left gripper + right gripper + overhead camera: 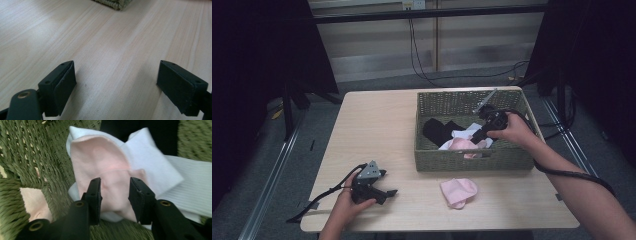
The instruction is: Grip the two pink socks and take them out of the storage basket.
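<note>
Right gripper (114,195) hangs inside the green woven basket (472,159), its jaws parted and straddling a pink sock (100,157) that lies on white socks (180,187) there; the pads do not seem to press on the fabric, so it looks freshly set down rather than held. Left gripper (116,85) rests on the wooden table (112,45) near its front edge, jaws wide apart with nothing between them. A second pink sock (458,192) lies on the table just in front of the basket, and a black sock (439,131) sits in the basket's left part. Judging by this, socks are being gathered into the basket; the next move likely calls for lifting clear and reaching for the sock on the table.
</note>
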### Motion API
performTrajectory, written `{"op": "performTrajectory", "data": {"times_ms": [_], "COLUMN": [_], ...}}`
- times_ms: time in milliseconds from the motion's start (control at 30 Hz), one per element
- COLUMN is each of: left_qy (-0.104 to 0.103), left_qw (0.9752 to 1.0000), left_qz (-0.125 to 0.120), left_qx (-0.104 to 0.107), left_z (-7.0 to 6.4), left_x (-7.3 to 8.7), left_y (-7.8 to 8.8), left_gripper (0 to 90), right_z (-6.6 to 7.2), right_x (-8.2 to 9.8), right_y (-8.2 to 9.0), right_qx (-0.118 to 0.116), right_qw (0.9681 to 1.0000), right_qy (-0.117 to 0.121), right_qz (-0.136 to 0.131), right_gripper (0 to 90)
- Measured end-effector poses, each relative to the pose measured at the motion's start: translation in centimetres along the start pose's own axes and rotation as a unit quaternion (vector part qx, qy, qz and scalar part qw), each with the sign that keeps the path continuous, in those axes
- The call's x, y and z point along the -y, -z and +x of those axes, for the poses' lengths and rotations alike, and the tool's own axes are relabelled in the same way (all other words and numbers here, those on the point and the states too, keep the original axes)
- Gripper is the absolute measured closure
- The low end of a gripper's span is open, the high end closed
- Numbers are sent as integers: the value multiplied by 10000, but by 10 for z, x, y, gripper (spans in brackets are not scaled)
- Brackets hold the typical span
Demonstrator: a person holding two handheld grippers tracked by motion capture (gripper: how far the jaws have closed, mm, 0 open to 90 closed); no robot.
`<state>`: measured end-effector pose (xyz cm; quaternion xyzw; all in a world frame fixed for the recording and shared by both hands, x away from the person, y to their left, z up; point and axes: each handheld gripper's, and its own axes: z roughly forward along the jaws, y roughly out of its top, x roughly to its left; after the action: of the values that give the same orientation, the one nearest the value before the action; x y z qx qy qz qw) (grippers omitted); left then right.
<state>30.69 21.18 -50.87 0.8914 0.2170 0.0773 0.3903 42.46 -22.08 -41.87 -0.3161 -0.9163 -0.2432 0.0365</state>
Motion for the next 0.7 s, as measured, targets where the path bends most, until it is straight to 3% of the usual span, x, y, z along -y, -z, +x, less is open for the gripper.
{"op": "performTrajectory", "data": {"times_ms": [100,200,333,500,700], "left_qy": [3,2,0,-1,0], "left_qw": [10000,10000,10000,10000,10000], "left_qz": [-2,-1,0,0,-1], "left_qx": [3,4,3,4,4], "left_z": [0,0,0,0,0], "left_x": [0,0,0,0,0], "left_y": [0,0,0,0,0], "left_gripper": [149,148,148,148,148], "right_z": [-1,-2,-7,-15,-20], "right_x": [0,-3,-8,-5,-3], "right_y": [-11,-15,-12,-16,-25], "right_qx": [-91,-11,185,321,300], "right_qw": [10000,9999,9995,9992,9994], "right_qy": [23,71,-57,-93,-99], "right_qz": [31,-104,-265,-207,-154], "right_gripper": [526,513,473,471,493]}}
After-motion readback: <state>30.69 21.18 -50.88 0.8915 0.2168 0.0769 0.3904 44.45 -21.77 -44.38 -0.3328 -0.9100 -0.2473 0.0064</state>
